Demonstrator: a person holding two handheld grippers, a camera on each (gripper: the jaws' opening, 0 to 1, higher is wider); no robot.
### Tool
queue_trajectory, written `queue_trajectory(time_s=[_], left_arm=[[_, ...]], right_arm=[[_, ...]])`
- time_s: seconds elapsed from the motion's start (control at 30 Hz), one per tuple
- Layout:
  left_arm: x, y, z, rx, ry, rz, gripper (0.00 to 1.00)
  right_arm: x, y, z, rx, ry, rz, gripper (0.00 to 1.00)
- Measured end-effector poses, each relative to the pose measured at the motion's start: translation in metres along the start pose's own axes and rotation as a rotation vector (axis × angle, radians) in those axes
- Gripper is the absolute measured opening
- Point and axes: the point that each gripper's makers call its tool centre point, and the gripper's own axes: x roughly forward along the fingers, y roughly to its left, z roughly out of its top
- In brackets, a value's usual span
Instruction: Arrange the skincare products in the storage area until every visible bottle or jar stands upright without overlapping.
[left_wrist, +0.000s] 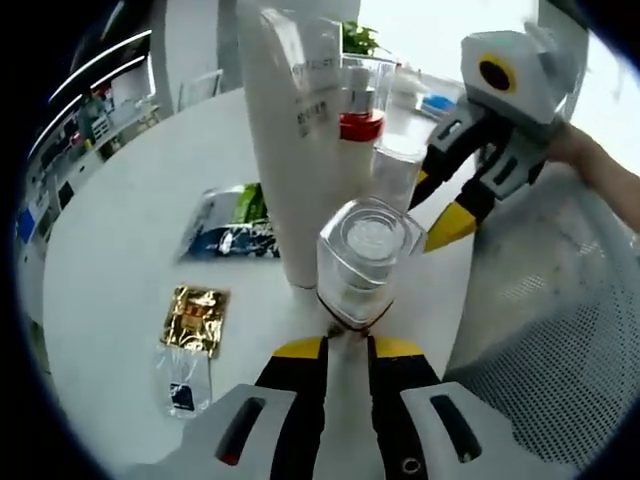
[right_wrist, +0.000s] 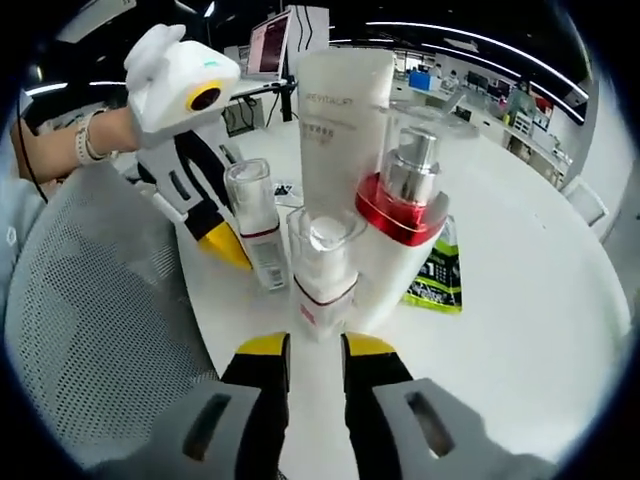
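On the round white table (left_wrist: 110, 260) stand a tall white tube (left_wrist: 295, 130) (right_wrist: 340, 110), a red-collared pump bottle (left_wrist: 360, 115) (right_wrist: 405, 205) under a clear cap, and two small clear-capped bottles. My left gripper (left_wrist: 348, 348) is slightly open, its yellow tips right at the base of one small bottle (left_wrist: 365, 260) (right_wrist: 250, 225). My right gripper (right_wrist: 315, 345) is also slightly open, just before the other small bottle (right_wrist: 322, 270) (left_wrist: 398, 170). All stand upright, close together. The right gripper (left_wrist: 435, 205) comes in from the right; the left gripper (right_wrist: 228, 245) comes in from the left.
A green and blue packet (left_wrist: 235, 225) (right_wrist: 435, 275) lies flat behind the tube. A gold sachet (left_wrist: 197, 320) lies on the table to the left. A white mesh chair (left_wrist: 560, 330) (right_wrist: 90, 320) stands against the table edge. A person's hand (right_wrist: 60, 140) holds the left gripper.
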Motion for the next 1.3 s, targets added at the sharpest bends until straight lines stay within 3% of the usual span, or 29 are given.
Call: queue_trajectory(time_s=[0.23,1.3], left_arm=[[0.005,-0.001,0.004,-0.041,-0.013,0.009,0.11],[0.020,-0.012,0.019,-0.175,-0.056,0.012,0.08]], right_arm=[[0.005,0.000,-0.001,0.026,0.016,0.025,0.14],[0.011,-0.006,-0.007,0.019,0.041,-0.003,0.11]])
